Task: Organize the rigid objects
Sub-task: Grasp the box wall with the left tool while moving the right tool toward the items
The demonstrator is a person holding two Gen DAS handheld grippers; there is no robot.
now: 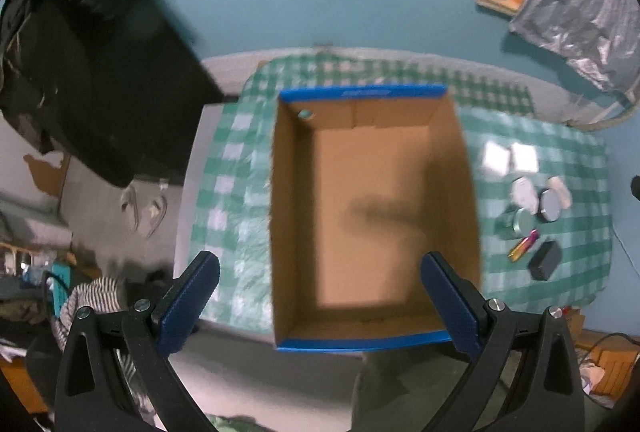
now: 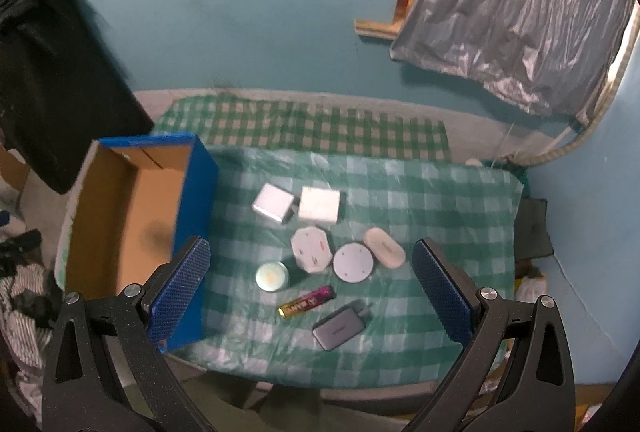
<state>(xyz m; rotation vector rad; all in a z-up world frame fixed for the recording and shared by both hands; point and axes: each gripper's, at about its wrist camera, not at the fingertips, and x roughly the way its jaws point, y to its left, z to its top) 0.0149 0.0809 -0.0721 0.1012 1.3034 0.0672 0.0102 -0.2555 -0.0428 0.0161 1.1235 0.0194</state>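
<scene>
Nothing looks packed yet: the blue cardboard box (image 1: 372, 216) sits empty on the bench (image 2: 440, 191), the battery (image 2: 307, 302), charger (image 2: 340, 328) and small cases lie beside it, and both grippers' jaws hang spread, holding nothing.

Your left gripper (image 1: 320, 282) is spread wide, blue pads (image 1: 188, 302) well apart, nothing between them, hanging up off the table and pointing down at its left end. Your right gripper (image 2: 310, 282) is just as wide and empty, raised near the front edge, tilted down toward the middle.
</scene>
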